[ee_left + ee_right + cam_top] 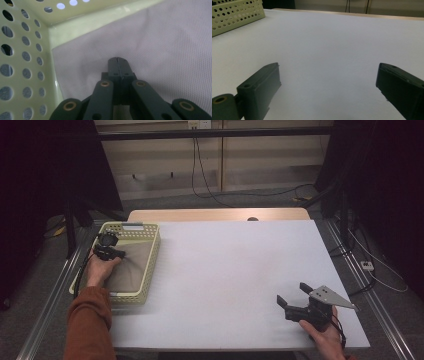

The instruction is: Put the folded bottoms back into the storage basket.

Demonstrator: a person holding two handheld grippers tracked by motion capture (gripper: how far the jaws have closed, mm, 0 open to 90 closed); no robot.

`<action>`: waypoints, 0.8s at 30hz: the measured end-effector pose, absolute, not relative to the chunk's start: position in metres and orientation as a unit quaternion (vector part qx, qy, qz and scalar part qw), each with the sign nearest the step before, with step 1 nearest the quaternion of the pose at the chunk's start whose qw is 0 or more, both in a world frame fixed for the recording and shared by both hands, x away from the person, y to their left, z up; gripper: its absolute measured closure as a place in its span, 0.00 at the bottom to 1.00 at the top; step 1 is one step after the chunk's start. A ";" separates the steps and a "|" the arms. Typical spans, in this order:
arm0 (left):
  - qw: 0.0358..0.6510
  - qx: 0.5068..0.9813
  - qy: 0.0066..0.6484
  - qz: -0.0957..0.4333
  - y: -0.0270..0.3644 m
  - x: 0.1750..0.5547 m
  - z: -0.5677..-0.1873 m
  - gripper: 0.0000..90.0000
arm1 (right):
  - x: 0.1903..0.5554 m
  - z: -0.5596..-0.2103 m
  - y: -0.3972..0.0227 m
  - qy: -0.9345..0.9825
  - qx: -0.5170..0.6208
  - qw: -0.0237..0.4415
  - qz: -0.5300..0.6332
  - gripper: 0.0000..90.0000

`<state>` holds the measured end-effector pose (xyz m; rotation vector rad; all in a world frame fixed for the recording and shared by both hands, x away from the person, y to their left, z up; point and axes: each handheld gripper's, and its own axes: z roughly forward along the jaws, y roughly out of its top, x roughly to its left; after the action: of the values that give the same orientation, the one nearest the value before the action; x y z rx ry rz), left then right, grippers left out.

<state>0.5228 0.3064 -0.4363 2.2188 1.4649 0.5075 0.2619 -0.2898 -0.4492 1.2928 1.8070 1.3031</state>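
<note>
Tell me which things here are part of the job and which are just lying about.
In the job:
- cloth, lying in the basket
- basket, pale yellow, at the table's left edge
- left tongs, shut, tips at the cloth

Lying about:
- right tongs, open, resting over the bare table
- cables on the floor behind

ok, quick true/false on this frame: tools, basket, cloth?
1. The left tool is shut. True.
2. It is inside the basket, at the cloth. True.
3. The right tool is shut. False: its jaws stand wide apart.
4. The right tool holds the cloth. False: nothing is between its jaws; it sits over the bare table.
5. The basket is at the table's right edge. False: left edge.
</note>
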 end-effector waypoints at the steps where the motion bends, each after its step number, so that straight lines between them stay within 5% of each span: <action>1: 0.220 0.794 0.537 0.180 0.307 0.523 -0.436 1.00 | 0.262 -0.449 -0.290 0.674 0.482 0.279 0.486 0.06; 11: 0.245 0.780 0.548 0.178 0.311 0.522 -0.436 0.99 | 0.262 -0.449 -0.291 0.672 0.482 0.281 0.487 0.06; 24: 0.278 0.783 0.520 0.197 0.304 0.515 -0.415 0.79 | 0.261 -0.448 -0.293 0.670 0.483 0.281 0.490 0.05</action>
<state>0.5148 0.3036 -0.4150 2.1022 1.3970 0.5291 0.2609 -0.2926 -0.4478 1.2939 1.7949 1.3123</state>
